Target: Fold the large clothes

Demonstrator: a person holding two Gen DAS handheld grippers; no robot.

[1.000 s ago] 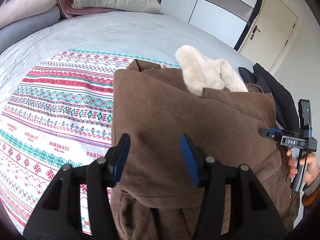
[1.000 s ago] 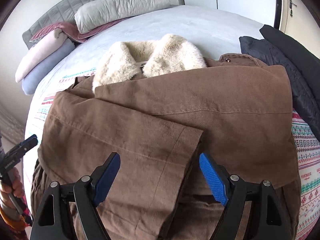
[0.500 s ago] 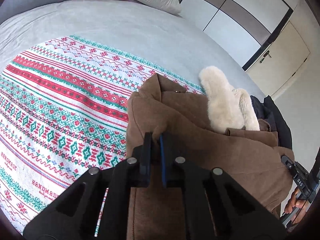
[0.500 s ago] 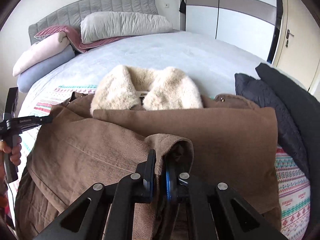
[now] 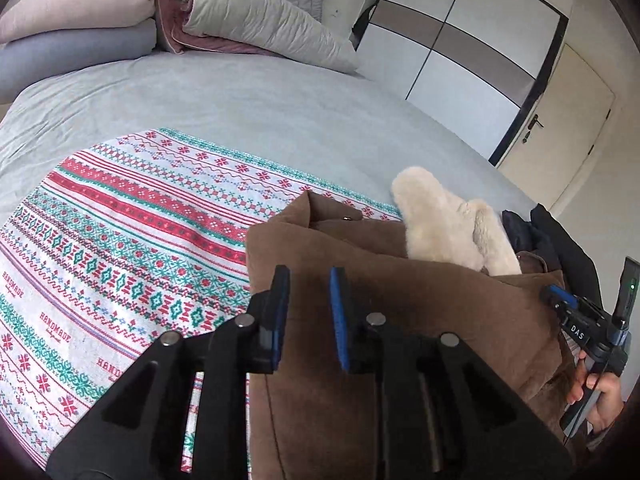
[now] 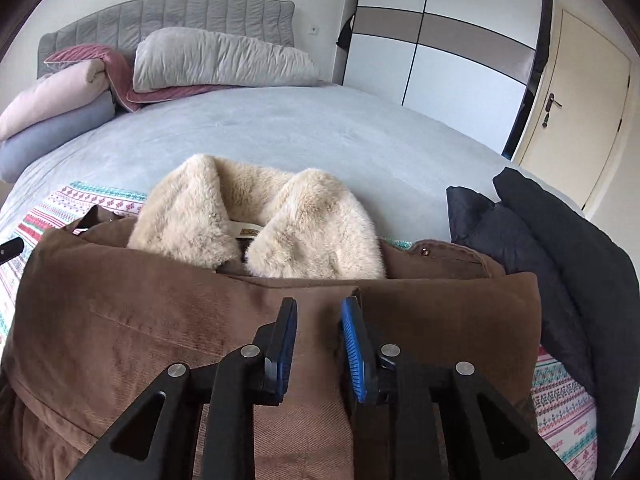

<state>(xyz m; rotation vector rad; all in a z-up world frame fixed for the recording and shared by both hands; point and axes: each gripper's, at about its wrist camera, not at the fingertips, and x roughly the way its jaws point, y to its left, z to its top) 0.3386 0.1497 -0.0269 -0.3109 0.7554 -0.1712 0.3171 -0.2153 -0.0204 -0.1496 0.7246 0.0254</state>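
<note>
Coat (image 6: pixel 160 320) looks thick, soft, heavy; both grippers, left (image 5: pixel 308 312) and right (image 6: pixel 318 344), narrowly parted, empty; pinch the folded edge.

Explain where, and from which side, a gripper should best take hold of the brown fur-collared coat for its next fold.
Probably the brown fur-collared coat is best gripped at its thick folded left edge, approached from the patterned blanket side. That edge stands proud and exposed; the left gripper hangs open just above it.

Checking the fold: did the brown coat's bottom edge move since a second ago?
Yes. The brown coat bottom edge came up toward the fur collar; both hand-held grippers now open.
</note>
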